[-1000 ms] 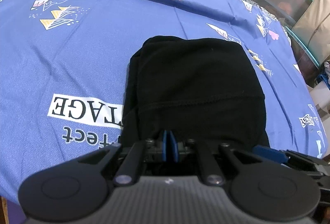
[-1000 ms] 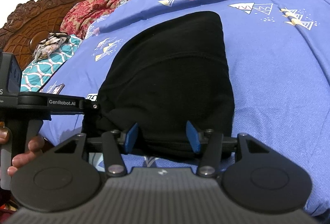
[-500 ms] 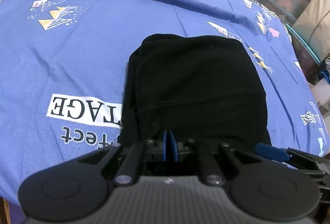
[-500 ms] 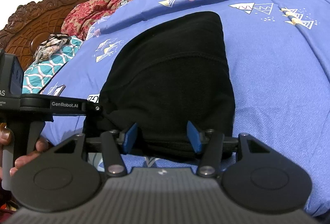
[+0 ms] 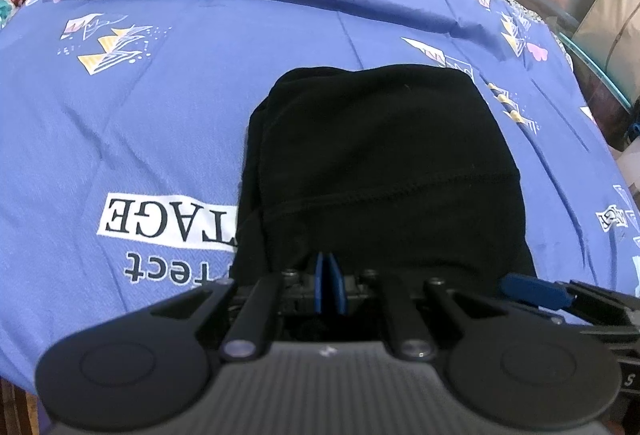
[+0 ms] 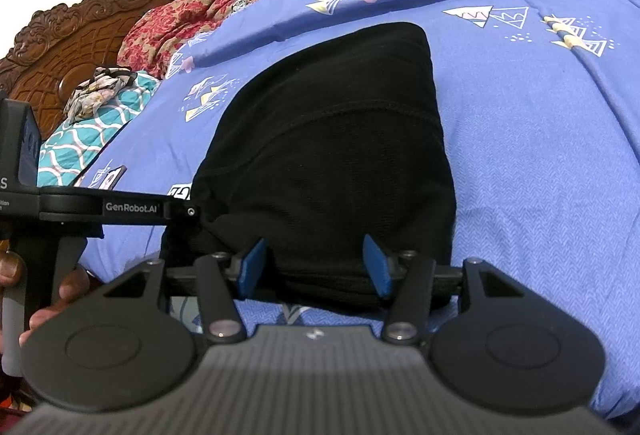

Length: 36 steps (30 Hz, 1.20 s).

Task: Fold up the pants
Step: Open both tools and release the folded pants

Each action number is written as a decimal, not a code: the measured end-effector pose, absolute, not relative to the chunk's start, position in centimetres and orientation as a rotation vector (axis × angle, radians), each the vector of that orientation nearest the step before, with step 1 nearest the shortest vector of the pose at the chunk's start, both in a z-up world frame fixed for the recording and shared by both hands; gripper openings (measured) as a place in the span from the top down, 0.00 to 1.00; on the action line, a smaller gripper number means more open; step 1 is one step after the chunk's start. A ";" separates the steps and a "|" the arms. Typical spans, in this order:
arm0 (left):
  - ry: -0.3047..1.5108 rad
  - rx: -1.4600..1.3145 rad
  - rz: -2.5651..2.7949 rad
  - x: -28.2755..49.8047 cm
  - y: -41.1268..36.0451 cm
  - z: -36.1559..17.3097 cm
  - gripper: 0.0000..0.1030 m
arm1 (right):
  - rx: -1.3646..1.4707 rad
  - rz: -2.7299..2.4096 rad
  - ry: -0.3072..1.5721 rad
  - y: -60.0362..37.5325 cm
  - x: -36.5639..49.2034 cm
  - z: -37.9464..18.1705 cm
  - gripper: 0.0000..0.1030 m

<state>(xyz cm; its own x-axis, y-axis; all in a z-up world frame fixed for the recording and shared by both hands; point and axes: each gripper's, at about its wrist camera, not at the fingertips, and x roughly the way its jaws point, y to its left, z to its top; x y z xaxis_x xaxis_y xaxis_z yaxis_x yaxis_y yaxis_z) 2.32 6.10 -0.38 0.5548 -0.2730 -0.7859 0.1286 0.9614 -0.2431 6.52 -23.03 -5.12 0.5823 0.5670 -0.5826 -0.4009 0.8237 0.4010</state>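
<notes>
Currently: black pants (image 5: 384, 171) lie folded on blue bedsheet (image 5: 160, 123). Left claw (image 5: 329, 285) closed, apparently pinching near hem. Right claw (image 6: 314, 267) half open, straddling hem, no grip. I'd clamp right before lifting both evenly.
</notes>
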 end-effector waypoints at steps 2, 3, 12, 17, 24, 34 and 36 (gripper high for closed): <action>0.956 -0.155 -0.236 2.3 6.0 -0.2 0.92 | 0.238 0.570 0.761 -23.0 6.5 -5.1 0.44; 0.956 -0.150 -0.233 2.3 6.0 0.0 0.92 | 0.237 0.569 0.761 -23.0 6.5 -5.1 0.44; 0.819 0.022 -0.123 -0.3 4.8 3.4 0.23 | 0.180 0.581 0.700 -22.8 4.9 -3.1 0.37; 0.835 0.000 -0.093 -0.7 5.9 4.1 0.23 | 0.208 0.561 0.659 -23.8 4.2 -2.4 0.37; 0.864 -0.025 -0.033 -0.6 7.8 3.8 0.23 | 0.247 0.511 0.590 -24.7 4.1 -1.5 0.37; 0.899 -0.044 -0.008 -0.5 8.9 2.9 0.16 | 0.438 0.307 0.694 -27.6 6.0 -3.8 0.37; 0.905 -0.048 -0.007 -0.4 9.0 2.8 0.14 | 0.478 0.265 0.734 -28.2 6.2 -4.5 0.37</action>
<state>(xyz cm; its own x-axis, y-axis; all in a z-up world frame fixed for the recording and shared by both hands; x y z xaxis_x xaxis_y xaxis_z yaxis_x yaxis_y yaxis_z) -0.42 9.03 2.77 0.6176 -0.0258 -0.7861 -0.0143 0.9989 -0.0441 6.20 -28.17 -4.51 0.7162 0.3928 -0.5768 -0.0654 0.8607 0.5049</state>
